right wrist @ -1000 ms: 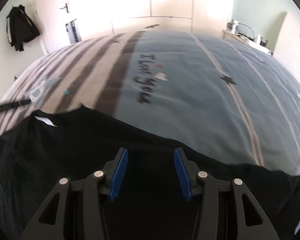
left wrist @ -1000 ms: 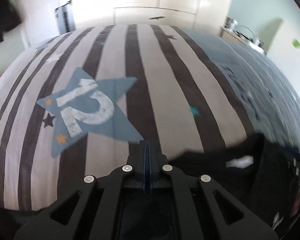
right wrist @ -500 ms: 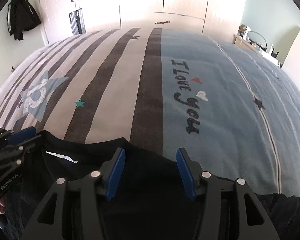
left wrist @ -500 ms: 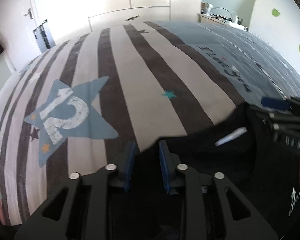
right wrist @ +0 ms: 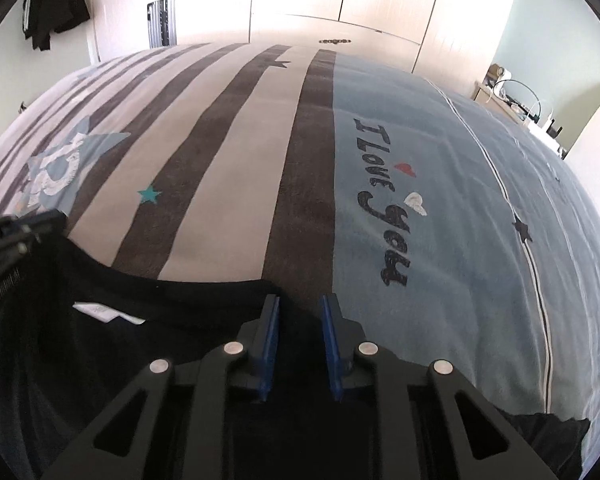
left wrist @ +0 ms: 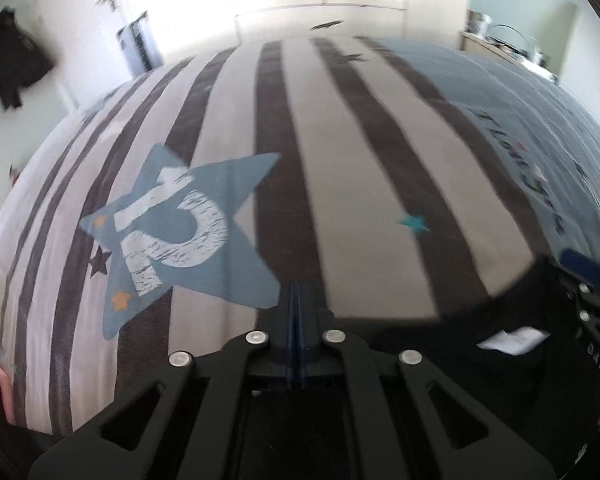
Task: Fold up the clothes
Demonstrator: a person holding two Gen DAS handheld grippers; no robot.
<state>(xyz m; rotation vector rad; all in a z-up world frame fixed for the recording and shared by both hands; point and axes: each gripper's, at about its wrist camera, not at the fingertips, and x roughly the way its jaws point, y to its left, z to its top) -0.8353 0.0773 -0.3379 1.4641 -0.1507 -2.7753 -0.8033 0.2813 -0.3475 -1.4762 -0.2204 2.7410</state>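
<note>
Bedspread point(right wrist: 228, 152) with dark stripes and a blue star point(left wrist: 180, 236) fills the view. At its near edge lies a black shirt point(right wrist: 148, 360), white label point(right wrist: 108, 312) showing at the collar. On the left, the left gripper point(left wrist: 296, 300) is pressed together at the shirt's edge; any pinched cloth is hidden. On the right, the right gripper point(right wrist: 300, 312) is closing over the shirt's collar edge, a gap left between its blue pads point(right wrist: 270, 344).
</note>
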